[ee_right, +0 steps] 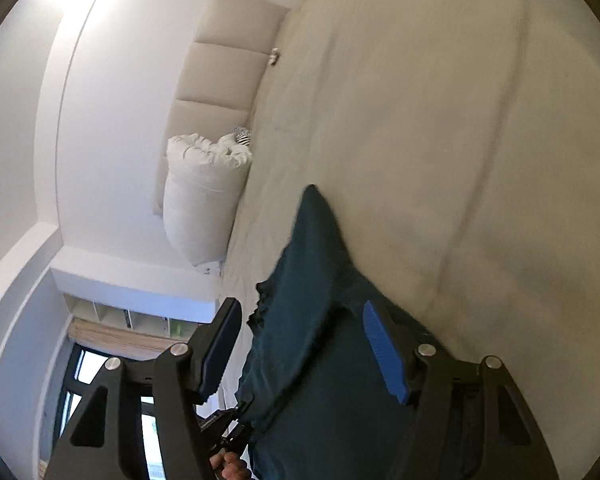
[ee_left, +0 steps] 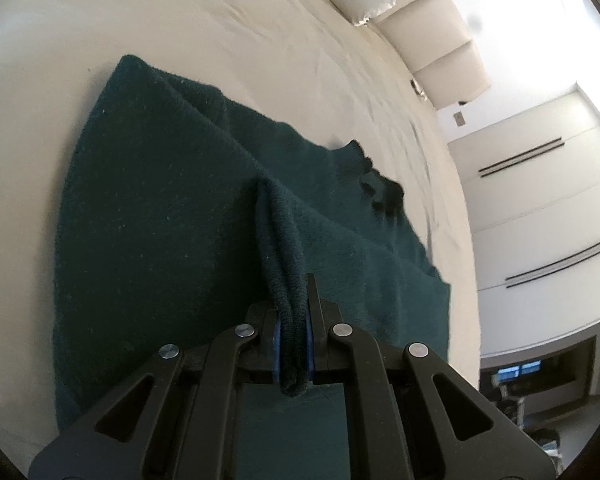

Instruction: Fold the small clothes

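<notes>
1. On the cream bed sheet, the dark green garment is lying spread, one bunched edge lifting off it.
2. The left gripper is pinching that bunched fold between its blue pads (jaws pressed tight).
3. The right gripper is hovering over the cloth, its fingers spread wide, gripping nothing.

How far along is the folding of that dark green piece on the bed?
Partly done at most. The dark green cloth mostly lies spread on the cream bed sheet, with creases but no finished fold visible. In hand: the left gripper is shut on a bunched edge, lifting it. The right gripper is open above the cloth, gripping nothing. Left: carry the edge over, lay it flat.
</notes>
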Demonstrator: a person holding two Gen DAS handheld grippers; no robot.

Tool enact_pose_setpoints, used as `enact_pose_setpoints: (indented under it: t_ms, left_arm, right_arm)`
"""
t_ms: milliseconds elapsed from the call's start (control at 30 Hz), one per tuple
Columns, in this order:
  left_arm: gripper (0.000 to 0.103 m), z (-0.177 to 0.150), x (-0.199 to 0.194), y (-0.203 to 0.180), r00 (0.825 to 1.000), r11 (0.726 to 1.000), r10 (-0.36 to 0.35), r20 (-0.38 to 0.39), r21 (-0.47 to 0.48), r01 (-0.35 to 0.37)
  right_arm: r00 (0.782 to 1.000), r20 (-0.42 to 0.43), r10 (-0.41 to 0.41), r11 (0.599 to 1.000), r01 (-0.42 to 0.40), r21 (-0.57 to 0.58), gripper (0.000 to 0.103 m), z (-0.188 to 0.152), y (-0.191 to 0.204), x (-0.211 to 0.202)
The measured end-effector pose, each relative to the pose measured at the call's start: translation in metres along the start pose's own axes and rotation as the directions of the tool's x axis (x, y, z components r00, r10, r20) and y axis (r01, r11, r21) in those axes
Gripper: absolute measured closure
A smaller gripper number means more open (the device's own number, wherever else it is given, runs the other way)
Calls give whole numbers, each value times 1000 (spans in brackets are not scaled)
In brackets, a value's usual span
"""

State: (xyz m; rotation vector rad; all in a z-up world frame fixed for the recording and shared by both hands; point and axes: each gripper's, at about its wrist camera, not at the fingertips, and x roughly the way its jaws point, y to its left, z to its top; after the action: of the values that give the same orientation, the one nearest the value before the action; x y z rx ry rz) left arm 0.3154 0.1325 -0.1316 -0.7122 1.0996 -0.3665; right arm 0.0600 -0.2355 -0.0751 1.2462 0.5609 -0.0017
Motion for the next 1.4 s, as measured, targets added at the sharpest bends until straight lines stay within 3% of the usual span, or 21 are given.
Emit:
enact_pose_setpoints:
  t_ms: [300,500,700,767,900,967,1033,1100,1133,1167,1233,1300,1367,1400]
  left_arm:
    - [96,-11,3,-4,1000,999,28,-10,44,-27]
    - [96,-18,9,-25,999,999,38,-11,40,-37]
    - [95,-17,17,-21,1000,1000,23,-14,22,-23]
    - [95,-13,18,-13,1000,1000,2,-22,11,-1]
    - [95,-11,17,-7,999,1000,-26,-37,7,26]
    - [94,-10,9,-7,999,1000,-5,-43,-5,4]
    - [93,-11,-2,-11,997,998,62,-36,-1,-62]
    - [93,-13,-16,-23,980,980,197,12,41,-197]
    - [93,-13,-25,-33,957,955,281,73,76,-286]
    - [93,-13,-30,-41,942,940,314,116,104,-326]
    - [93,-13,-33,-60,931,924,318,178,162,-347]
    - [93,-13,-24,-79,946,923,259,197,238,-302]
    - [93,-11,2,-93,969,922,182,164,314,-226]
    - [93,-11,12,-94,973,919,175,152,329,-217]
  right_arm:
    - [997,-78,-31,993,22,-113,36,-5,27,40]
    - [992,-88,-86,975,65,-214,36,-3,43,67]
    - [981,-108,-160,951,123,-285,36,3,37,94]
    - [976,-119,-185,953,148,-265,37,6,23,99]
    - [984,-102,-145,967,119,-224,39,19,9,85]
    - [986,-68,-149,973,134,-188,38,31,4,73]
    - [988,-31,-154,975,147,-166,36,45,4,59]
    - [993,-22,-118,977,112,-184,36,56,12,53]
    - [995,-28,-95,976,88,-199,36,62,18,52]
    - [996,-42,-80,974,69,-215,36,65,23,56]
    - [994,-97,-53,971,29,-239,36,70,32,68]
    - [983,-183,-32,971,-13,-239,36,74,34,93]
    - [977,-202,-63,971,13,-241,36,78,32,119]
    - [974,-217,-59,974,8,-226,36,80,28,128]
